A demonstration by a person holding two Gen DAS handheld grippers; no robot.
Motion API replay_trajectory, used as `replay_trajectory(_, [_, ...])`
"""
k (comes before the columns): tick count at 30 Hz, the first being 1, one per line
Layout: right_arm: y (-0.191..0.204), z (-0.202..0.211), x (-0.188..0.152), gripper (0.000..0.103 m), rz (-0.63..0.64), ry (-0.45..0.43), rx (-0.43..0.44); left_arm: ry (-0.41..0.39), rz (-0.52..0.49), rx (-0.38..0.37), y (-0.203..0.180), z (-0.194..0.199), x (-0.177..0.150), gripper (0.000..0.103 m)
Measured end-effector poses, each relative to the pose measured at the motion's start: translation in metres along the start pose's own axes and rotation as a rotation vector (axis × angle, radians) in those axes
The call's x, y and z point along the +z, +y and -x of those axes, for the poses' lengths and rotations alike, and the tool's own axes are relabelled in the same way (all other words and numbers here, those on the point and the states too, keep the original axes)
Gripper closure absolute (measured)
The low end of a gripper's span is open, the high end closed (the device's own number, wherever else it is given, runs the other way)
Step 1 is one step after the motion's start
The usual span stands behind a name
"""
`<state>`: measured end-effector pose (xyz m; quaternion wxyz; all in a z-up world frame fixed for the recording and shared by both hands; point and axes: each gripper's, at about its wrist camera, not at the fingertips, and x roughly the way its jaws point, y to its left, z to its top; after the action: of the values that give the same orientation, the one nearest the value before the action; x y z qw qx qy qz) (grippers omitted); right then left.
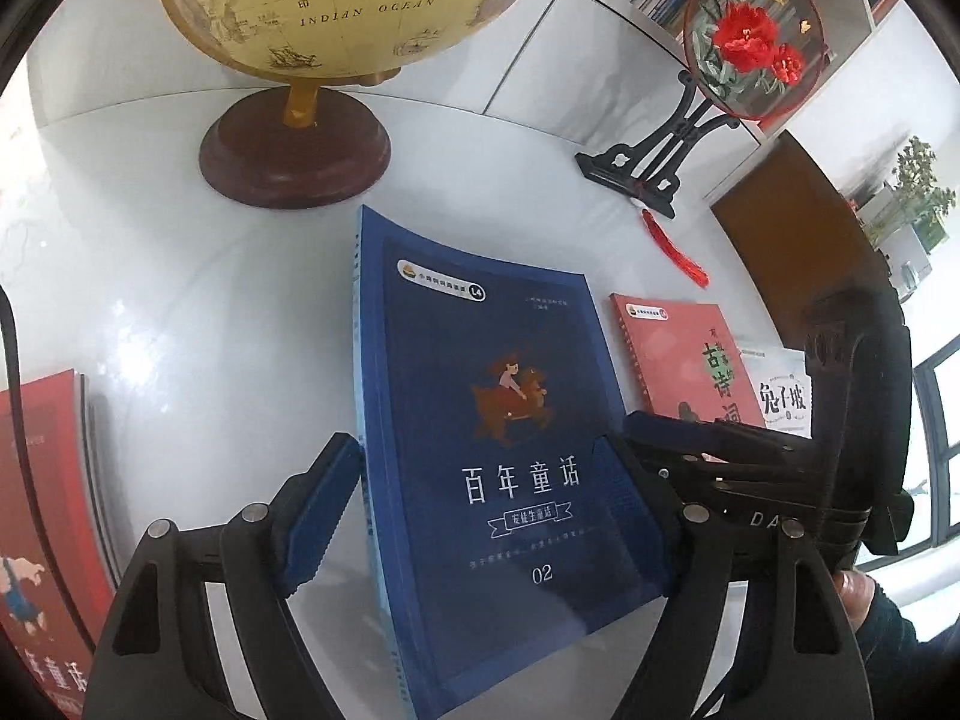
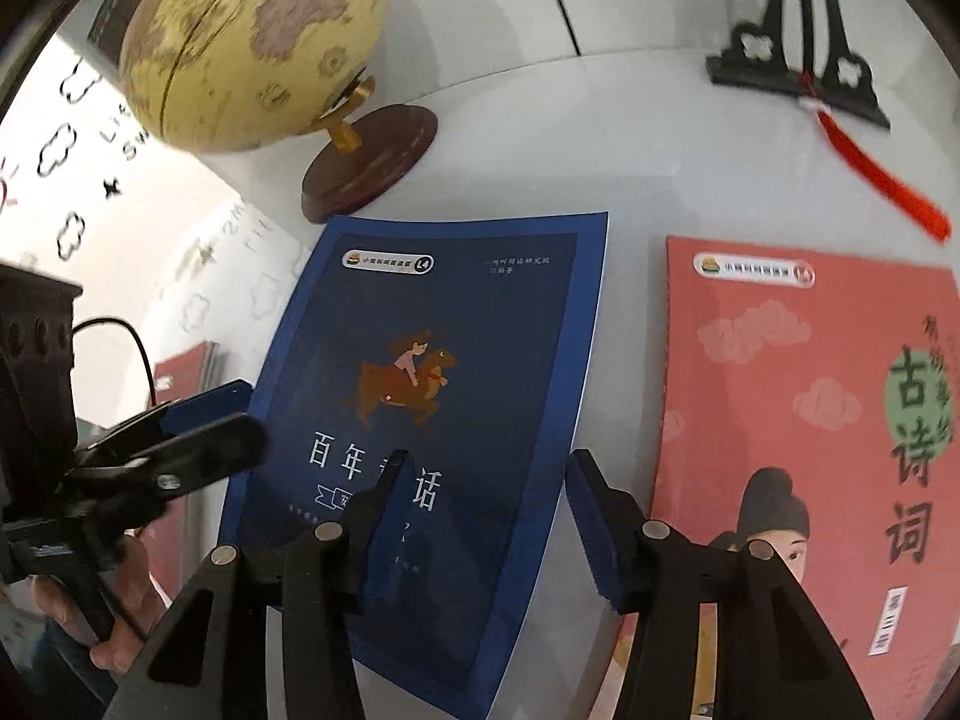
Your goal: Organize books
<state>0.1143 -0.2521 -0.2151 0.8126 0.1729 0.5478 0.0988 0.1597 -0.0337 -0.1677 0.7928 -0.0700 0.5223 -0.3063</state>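
Note:
A dark blue book (image 1: 498, 396) (image 2: 420, 372) lies face up on the white table (image 1: 180, 300). My left gripper (image 1: 480, 450) points down at it. The left pad sits by the spine and the right finger stands over the cover's right side, jaws wide apart. In the right wrist view the left gripper (image 2: 234, 414) sits at the book's left edge. My right gripper (image 2: 486, 459) straddles the book's right edge, one finger over the cover and one pad just outside it, jaws apart. It shows in the left wrist view as the right gripper (image 1: 636, 438). I see no pad pressing on the book.
A red book (image 1: 678, 354) (image 2: 798, 420) lies just right of the blue one, with a white book (image 1: 780, 396) beyond it. More red books (image 1: 42, 480) lie at the left. A globe (image 1: 336, 0) (image 2: 252, 42) and a fan ornament (image 1: 750, 36) on a black stand (image 2: 798, 72) sit behind.

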Motion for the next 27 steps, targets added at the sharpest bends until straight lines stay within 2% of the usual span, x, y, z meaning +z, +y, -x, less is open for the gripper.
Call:
replay_trajectory(4, [0.005, -0.001, 0.0, 0.051, 0.009, -0.015, -0.019, 0.036, 0.047, 0.01, 0.008, -0.011, -0.008, 0.025])
replay_trajectory(10, [0.013, -0.002, -0.008, 0.05, 0.083, -0.042, -0.088, 0.036, 0.186, -0.1, 0.029, -0.011, -0.012, 0.025])
replay_trajectory(14, [0.031, -0.006, -0.013, 0.051, 0.17, -0.053, -0.197, 0.032, 0.208, -0.103, 0.032, -0.009, -0.013, 0.025])
replay_trajectory(15, [0.033, -0.005, -0.015, 0.051, 0.181, -0.054, -0.203, 0.025, 0.232, -0.124, 0.035, -0.007, -0.013, 0.025])
replay_trajectory(18, [0.025, 0.003, -0.014, 0.051, 0.134, -0.06, -0.129, 0.002, 0.287, -0.188, 0.045, 0.0, -0.014, 0.025])
replay_trajectory(21, [0.002, 0.014, -0.011, 0.051, 0.0, -0.077, 0.038, -0.016, 0.318, -0.248, 0.046, 0.006, -0.016, 0.023])
replay_trajectory(23, [-0.01, 0.02, -0.011, 0.051, -0.065, -0.091, 0.13, -0.019, 0.324, -0.261, 0.045, 0.008, -0.018, 0.022])
replay_trajectory(25, [-0.012, 0.021, -0.011, 0.051, -0.073, -0.086, 0.136, -0.032, 0.349, -0.285, 0.045, 0.009, -0.021, 0.02])
replay_trajectory(27, [-0.006, 0.016, -0.012, 0.05, -0.043, -0.065, 0.082, -0.048, 0.373, -0.302, 0.046, 0.011, -0.022, 0.018])
